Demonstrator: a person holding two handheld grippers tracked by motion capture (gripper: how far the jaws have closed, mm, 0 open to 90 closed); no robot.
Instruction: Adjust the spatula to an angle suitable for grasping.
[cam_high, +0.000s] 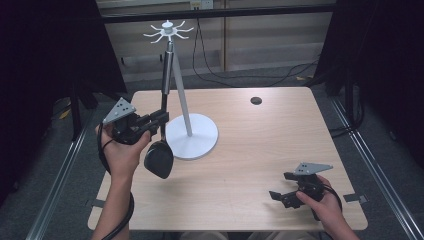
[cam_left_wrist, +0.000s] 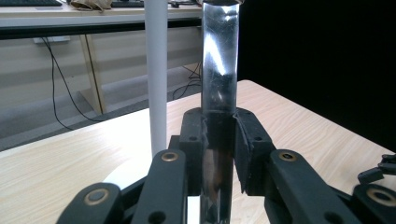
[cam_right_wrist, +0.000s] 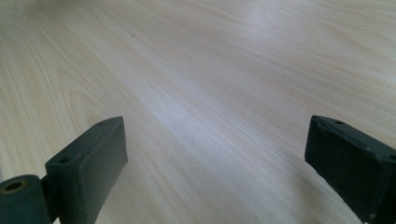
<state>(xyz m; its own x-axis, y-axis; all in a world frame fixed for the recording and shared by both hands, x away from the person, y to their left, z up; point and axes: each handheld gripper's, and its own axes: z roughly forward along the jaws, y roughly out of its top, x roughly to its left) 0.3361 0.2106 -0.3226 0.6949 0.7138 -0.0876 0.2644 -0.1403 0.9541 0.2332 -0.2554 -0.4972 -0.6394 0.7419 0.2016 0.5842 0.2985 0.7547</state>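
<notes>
Beside rack pole, gripped ladle

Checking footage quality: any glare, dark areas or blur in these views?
High view: both sides black, table evenly lit. Left gripper view: bright glare streaks on the ladle's shiny handle, right background black. Right gripper view: soft sheen on the wood, far tabletop blurred.

the high view looks forward and down over the whole wooden table. the left gripper view sits close behind its jaws, facing level past the white stand pole. the right gripper view looks down between its jaws at the same tabletop, close.
</notes>
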